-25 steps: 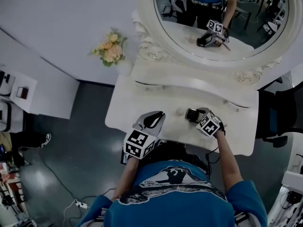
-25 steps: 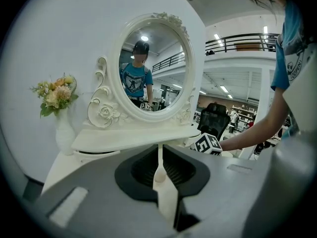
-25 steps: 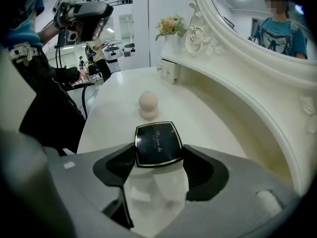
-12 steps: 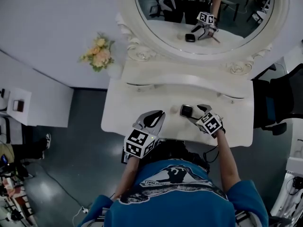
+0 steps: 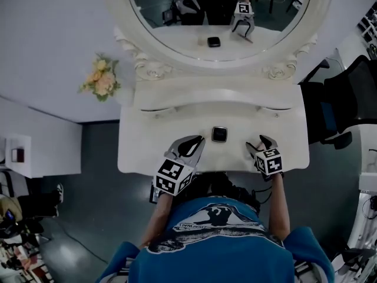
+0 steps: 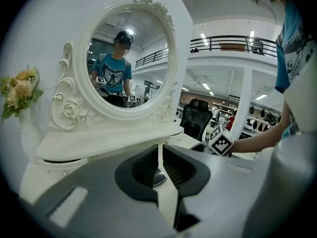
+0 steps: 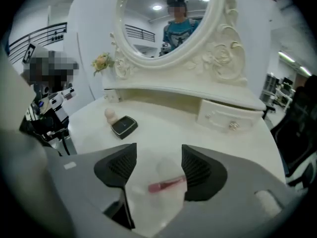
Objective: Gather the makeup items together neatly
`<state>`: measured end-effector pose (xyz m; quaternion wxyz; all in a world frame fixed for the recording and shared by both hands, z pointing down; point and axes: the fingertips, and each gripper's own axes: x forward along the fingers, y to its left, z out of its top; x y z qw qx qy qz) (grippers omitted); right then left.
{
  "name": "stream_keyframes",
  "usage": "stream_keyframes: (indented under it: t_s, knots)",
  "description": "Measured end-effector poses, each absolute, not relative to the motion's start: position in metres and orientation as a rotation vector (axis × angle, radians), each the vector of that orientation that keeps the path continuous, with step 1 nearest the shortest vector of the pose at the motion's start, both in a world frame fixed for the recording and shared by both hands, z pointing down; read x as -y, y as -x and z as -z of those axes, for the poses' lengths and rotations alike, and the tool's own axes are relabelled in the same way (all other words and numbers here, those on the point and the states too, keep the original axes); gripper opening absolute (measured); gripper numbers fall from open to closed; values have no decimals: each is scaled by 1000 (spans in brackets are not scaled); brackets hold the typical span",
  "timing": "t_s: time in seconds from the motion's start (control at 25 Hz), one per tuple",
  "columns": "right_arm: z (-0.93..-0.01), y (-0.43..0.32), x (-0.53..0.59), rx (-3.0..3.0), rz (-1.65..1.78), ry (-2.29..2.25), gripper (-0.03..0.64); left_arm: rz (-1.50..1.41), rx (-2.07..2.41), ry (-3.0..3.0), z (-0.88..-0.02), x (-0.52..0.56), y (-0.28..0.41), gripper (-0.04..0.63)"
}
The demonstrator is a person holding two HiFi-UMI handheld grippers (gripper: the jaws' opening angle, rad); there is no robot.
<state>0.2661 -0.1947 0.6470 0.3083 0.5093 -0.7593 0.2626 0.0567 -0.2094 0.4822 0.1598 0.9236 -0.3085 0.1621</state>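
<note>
The right gripper (image 7: 158,158), jaws wide though just narrowed slightly, straddles a slim pink makeup stick (image 7: 166,184) lying on the white dressing table (image 7: 163,128); the left gripper (image 6: 159,155) is closed and empty.

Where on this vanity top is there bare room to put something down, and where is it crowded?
Bare: the left end of the tabletop, and the stretch between the black compact and the small drawer. Crowded: mid-table, where a beige sponge sits right beside the compact, and front right around the pink stick.
</note>
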Motion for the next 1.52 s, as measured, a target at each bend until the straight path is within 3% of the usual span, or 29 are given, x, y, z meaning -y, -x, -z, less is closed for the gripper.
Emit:
stream_keyframes:
  t_s: [0.24,0.68,0.88,1.52]
  knots:
    - [-662,-312,173,1863,-886,-1599,246,-491,799,-2670,-485,207,-79,44]
    - [-691,-322,170,1708,-1105,-1747,176,-519,775,-2681,-486,207,-93,44]
    - [-693,-335,168,1617,-1008,-1793,52,-521,815,-2663,-489,211,-86,44]
    - [-681,-303,189,1716,-1044,-1734,48,-501,922,-2619,-487,213,-65,44]
